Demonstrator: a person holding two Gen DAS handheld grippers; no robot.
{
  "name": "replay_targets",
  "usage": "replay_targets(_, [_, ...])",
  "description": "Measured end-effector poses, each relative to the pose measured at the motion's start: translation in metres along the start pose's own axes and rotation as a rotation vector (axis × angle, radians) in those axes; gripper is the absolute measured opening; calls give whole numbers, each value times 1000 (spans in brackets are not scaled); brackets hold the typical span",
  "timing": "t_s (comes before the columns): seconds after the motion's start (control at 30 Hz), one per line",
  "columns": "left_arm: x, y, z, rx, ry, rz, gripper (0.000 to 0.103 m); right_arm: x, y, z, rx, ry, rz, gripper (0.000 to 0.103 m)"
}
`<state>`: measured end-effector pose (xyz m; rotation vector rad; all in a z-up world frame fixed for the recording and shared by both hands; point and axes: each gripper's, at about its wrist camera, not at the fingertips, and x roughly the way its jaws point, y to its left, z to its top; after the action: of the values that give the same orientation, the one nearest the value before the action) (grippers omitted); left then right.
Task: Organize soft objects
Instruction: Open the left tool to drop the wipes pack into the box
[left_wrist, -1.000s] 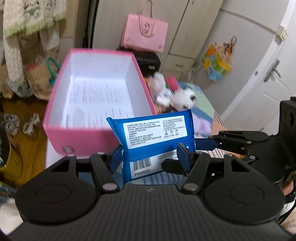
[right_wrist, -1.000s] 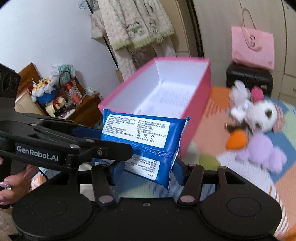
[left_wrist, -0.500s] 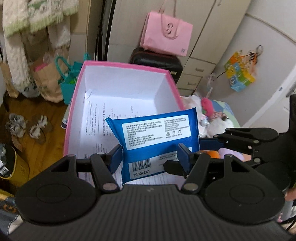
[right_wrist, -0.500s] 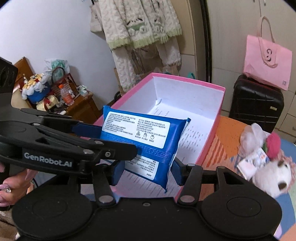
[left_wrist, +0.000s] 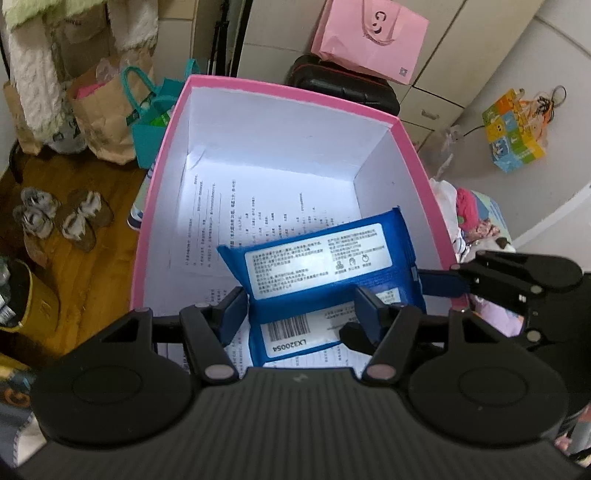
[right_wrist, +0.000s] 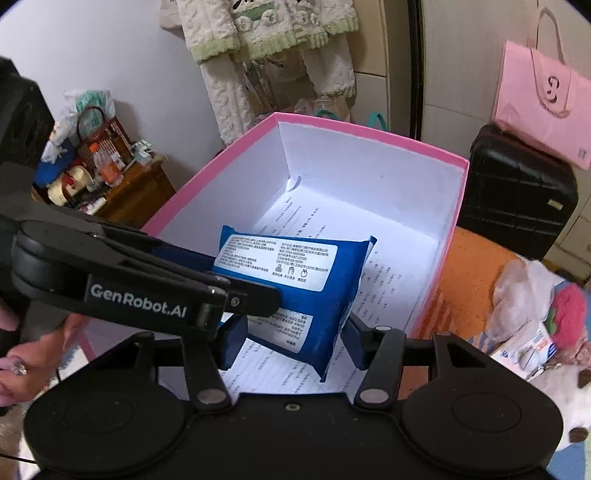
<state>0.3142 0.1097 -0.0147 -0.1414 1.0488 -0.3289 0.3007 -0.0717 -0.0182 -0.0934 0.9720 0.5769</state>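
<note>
A blue wet-wipes pack (left_wrist: 317, 258) with white labels hangs over the inside of the pink box (left_wrist: 288, 90), near its front end. My left gripper (left_wrist: 301, 314) is shut on the pack's lower part, its blue pads pressing both sides. My right gripper (right_wrist: 293, 339) is shut on the same pack (right_wrist: 295, 273) from the other side. In the left wrist view a right gripper finger (left_wrist: 439, 282) touches the pack's right end. The left gripper's arm (right_wrist: 147, 288) crosses the right wrist view. Printed paper sheets line the white floor of the box (right_wrist: 369, 129).
Plush toys (right_wrist: 535, 295) and a small packet lie on a colourful cover right of the box. A black suitcase (right_wrist: 517, 192) with a pink bag (right_wrist: 543, 103) stands behind. Paper bags and slippers (left_wrist: 55, 218) sit on the wooden floor at left. A person's hand (right_wrist: 22, 354) holds the left gripper.
Both grippers have carried the pack forward and slightly down, from in front of the box's near wall to over its inside. The grip on the pack looks the same.
</note>
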Motion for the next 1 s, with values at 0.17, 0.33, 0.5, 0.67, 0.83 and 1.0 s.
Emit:
replay_targets(0.17, [-24, -14, -4, 91, -95, 58, 75, -4, 5, -3, -44, 3, -34, 64])
replay_targets(0.33, [-48, -21, -9, 159, -118, 76, 76, -16, 9, -5, -75, -19, -60, 66])
replay_targets(0.5, [-71, -29, -21, 204, -136, 93, 76, -32, 15, -10, -101, -41, -75, 66])
replay_targets(0.67, [-92, -42, -38, 222, -131, 57, 76, -57, 25, -20, -129, -71, -66, 66])
replay_targets(0.83, [-115, -59, -57, 264, -155, 40, 76, -85, 38, -38, -164, -102, -68, 66])
replay_targets(1.0, [-135, -76, -79, 314, -187, 36, 77, -112, 42, -63, -185, -132, -84, 69])
